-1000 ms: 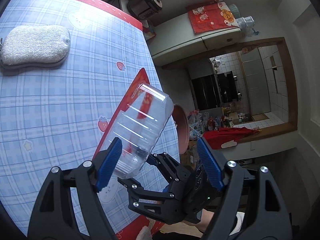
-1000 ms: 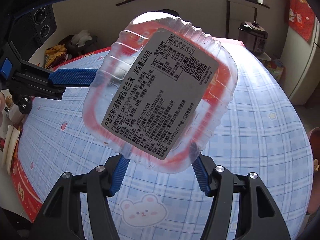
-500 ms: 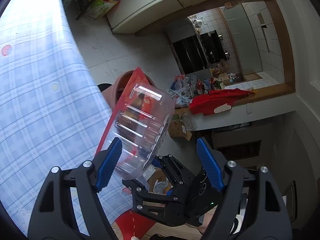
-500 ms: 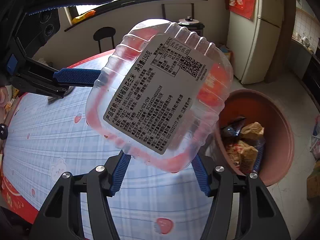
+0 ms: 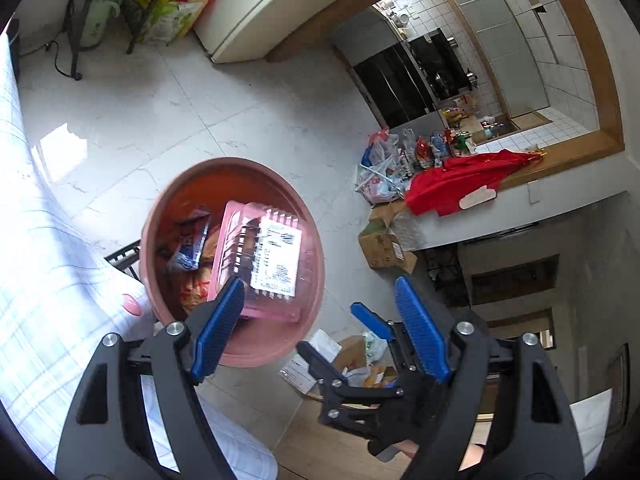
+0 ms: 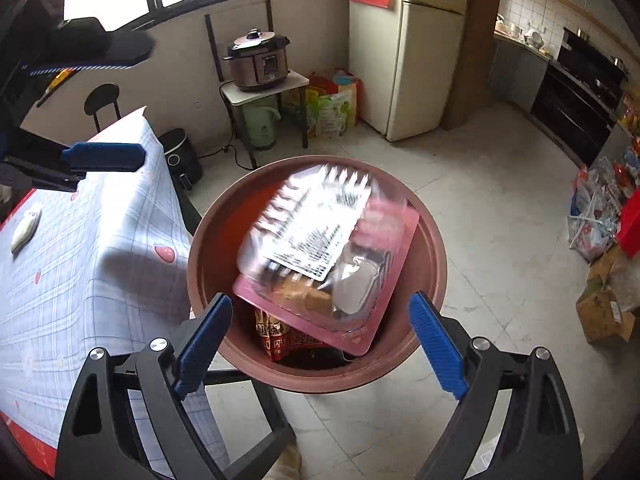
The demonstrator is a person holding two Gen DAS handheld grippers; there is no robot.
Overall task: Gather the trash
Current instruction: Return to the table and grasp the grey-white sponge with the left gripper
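Observation:
The clear plastic food box with a red rim and white label (image 6: 320, 248) lies in the brown round trash bin (image 6: 434, 264) on the floor, blurred, on top of snack wrappers. It also shows in the left wrist view (image 5: 266, 256) inside the bin (image 5: 316, 280). My right gripper (image 6: 320, 332) is open and empty just above the bin's near rim. My left gripper (image 5: 320, 324) is open and empty beside the bin; the right gripper shows there as well (image 5: 372, 328).
The table with the blue checked cloth (image 6: 80, 264) stands left of the bin. A white cloth (image 6: 24, 228) lies on it. A fridge (image 6: 424, 52), a stand with a pressure cooker (image 6: 258, 60) and boxes and bags (image 6: 604, 292) line the floor.
My right gripper swung from over the table to over the bin, opened and let go of the plastic box, which dropped into the bin. My left gripper followed alongside.

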